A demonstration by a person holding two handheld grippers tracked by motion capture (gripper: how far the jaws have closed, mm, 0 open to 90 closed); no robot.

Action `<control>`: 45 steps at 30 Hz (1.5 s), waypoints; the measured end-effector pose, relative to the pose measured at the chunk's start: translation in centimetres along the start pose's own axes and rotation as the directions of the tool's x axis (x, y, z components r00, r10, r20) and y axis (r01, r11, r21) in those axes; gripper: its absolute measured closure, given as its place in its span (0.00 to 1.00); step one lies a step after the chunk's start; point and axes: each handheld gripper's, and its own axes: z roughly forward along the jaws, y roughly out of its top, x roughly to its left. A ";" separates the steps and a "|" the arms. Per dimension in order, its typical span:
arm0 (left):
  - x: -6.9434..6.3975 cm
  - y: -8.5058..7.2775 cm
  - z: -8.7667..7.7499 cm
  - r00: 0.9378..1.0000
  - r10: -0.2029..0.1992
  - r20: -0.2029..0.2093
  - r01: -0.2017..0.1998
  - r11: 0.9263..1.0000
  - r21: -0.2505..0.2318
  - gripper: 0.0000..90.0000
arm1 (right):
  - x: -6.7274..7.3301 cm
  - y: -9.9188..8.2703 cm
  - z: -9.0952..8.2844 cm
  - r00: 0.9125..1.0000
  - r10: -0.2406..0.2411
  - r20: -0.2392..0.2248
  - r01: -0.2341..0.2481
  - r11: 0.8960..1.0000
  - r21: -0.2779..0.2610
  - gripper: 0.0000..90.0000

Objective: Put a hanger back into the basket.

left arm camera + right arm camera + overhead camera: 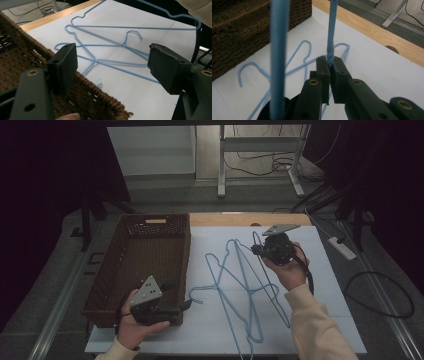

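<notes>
Left tongs [186, 305] sit open, nothing between them, at the near right corner of one brown woven rectangular basket [116, 265]. Right tongs [329, 65] are clamped on the thin wire of a light-blue wire coat hanger [331, 32], lifting it off the white-covered worktop [320, 285].

Hangers [240, 280]: about three, tangled, exact count unclear. Judged light, springy, slick; likely to snag neighbours. Best grip: a straight run near the hook.

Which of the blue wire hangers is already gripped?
The hanger clamped in the right gripper, its wire rising from between the shut jaws; the other hangers lie flat on the white mat, untouched.
</notes>
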 end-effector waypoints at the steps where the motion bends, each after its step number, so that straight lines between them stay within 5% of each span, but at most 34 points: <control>1: -0.1 0.1 0.1 1.000 0.004 0.003 -0.004 1.000 0.002 0.29 | 0.0 0.0 -0.1 1.000 0.002 0.006 -0.002 1.000 -0.006 0.96; 12: -1.9 1.9 1.8 0.999 0.011 0.041 -0.012 1.000 0.014 0.29 | 0.7 0.6 -2.5 0.990 0.047 0.134 -0.031 0.992 -0.121 0.96; 23: -4.6 6.2 7.0 0.993 -0.051 0.108 0.050 0.999 0.014 0.29 | 1.6 0.7 -3.1 0.993 0.063 0.103 -0.046 0.986 -0.162 0.96; 33: -4.7 7.8 13.5 0.966 -0.180 0.187 0.173 0.983 0.054 0.31 | 1.6 0.1 -3.7 0.989 0.095 0.109 -0.072 0.977 -0.200 0.96; 40: -5.2 8.6 15.9 0.955 -0.203 0.217 0.193 0.979 0.067 0.34 | 2.0 0.0 -4.1 0.986 0.096 0.135 -0.062 0.971 -0.232 0.96; 45: -5.5 9.0 17.1 0.938 -0.232 0.257 0.221 0.973 0.072 0.41 | 2.1 -0.1 -4.3 0.984 0.104 0.146 -0.064 0.966 -0.252 0.96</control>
